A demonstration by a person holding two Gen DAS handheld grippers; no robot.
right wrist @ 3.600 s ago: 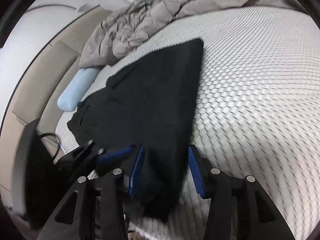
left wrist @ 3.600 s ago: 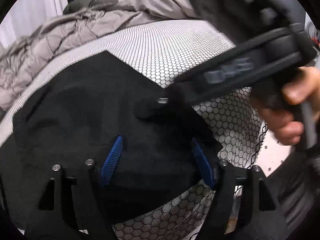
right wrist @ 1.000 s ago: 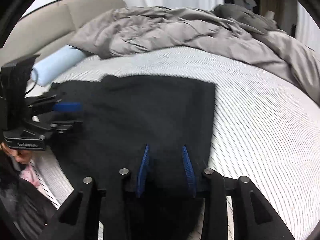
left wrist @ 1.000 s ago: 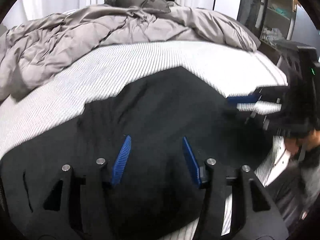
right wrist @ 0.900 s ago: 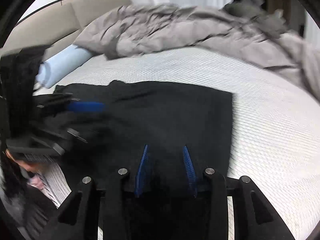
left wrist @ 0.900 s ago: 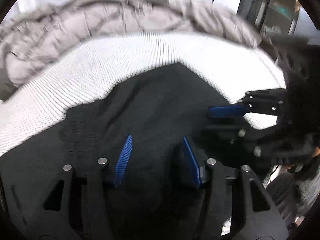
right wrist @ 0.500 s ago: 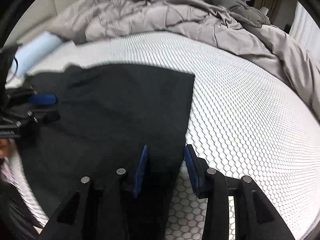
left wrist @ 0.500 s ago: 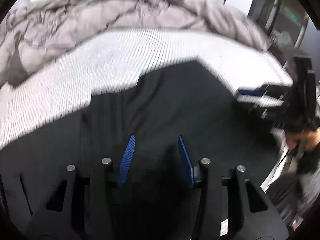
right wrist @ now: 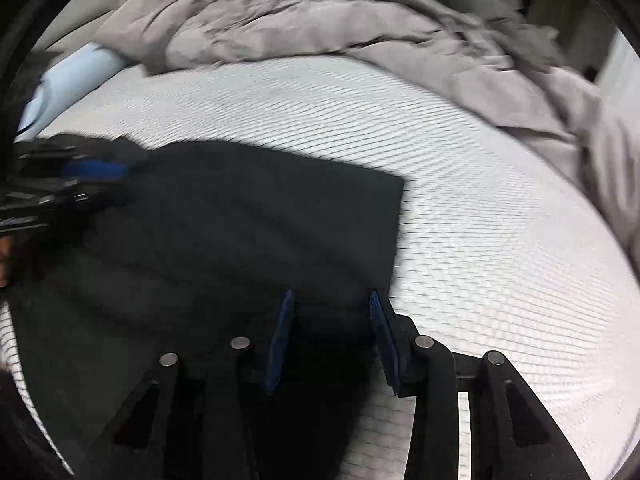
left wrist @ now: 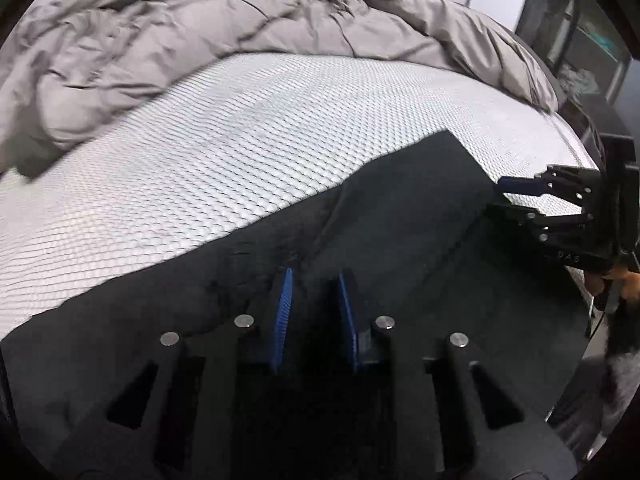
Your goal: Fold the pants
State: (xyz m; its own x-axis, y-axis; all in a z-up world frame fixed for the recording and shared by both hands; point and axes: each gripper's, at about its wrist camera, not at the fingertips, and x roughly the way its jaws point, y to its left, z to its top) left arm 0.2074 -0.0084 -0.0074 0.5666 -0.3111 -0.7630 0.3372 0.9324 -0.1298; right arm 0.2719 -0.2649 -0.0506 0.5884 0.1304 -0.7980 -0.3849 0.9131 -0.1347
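Observation:
Black pants (left wrist: 400,240) (right wrist: 240,232) lie flat on the white honeycomb-patterned mattress (left wrist: 200,140) (right wrist: 480,240). My left gripper (left wrist: 314,276) points down onto their middle, near a crease. Its jaws are closing with dark cloth between the blue pads, which still stand apart. My right gripper (right wrist: 332,300) straddles the pants' right edge, with the left pad over cloth and the right pad at the border with the mattress. It stands open. Each gripper also shows in the other's view: the right gripper (left wrist: 496,200) at the pants' far corner, the left gripper (right wrist: 104,182) blurred at the left edge.
A crumpled grey duvet (left wrist: 240,28) (right wrist: 320,20) fills the back of the bed. A pale blue bolster (right wrist: 68,76) lies at the far left. A dark shelf unit (left wrist: 580,48) stands beyond the bed's right side. A person's hand (left wrist: 608,280) holds the right gripper.
The left jaws have narrowed over the cloth. Both grippers have slid across the pants. The right one now sits at the pants' right edge instead of fully over the cloth.

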